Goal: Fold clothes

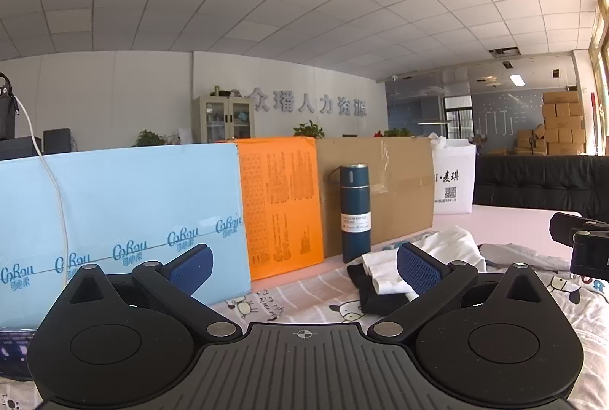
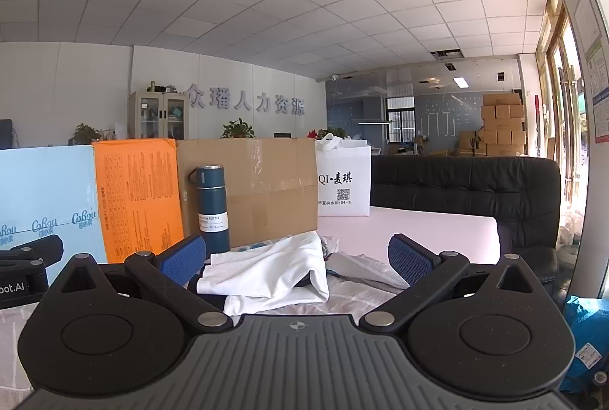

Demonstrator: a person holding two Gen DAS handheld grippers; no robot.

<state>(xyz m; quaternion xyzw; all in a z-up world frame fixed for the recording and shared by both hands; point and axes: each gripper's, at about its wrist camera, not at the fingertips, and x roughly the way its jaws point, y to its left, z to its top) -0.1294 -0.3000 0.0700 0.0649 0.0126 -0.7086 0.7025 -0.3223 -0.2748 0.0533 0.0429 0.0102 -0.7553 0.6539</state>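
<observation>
A crumpled white garment [image 2: 274, 269] lies in a pile on the patterned sheet [image 1: 304, 299], over a black garment [image 1: 377, 295] and beside a grey one [image 2: 361, 265]. The pile shows in the left wrist view too, with the white garment [image 1: 437, 250] behind the right finger. My left gripper [image 1: 304, 269] is open and empty, held above the sheet to the left of the pile. My right gripper [image 2: 297, 257] is open and empty, with the white garment straight ahead between its fingers. Each gripper shows at the edge of the other's view.
A dark blue vacuum bottle [image 1: 354, 214] stands behind the clothes. Behind it stand a light blue box [image 1: 121, 219], an orange board [image 1: 281, 204], a cardboard box [image 1: 399, 181] and a white bag [image 2: 344, 185]. A black sofa [image 2: 468, 189] is at the right.
</observation>
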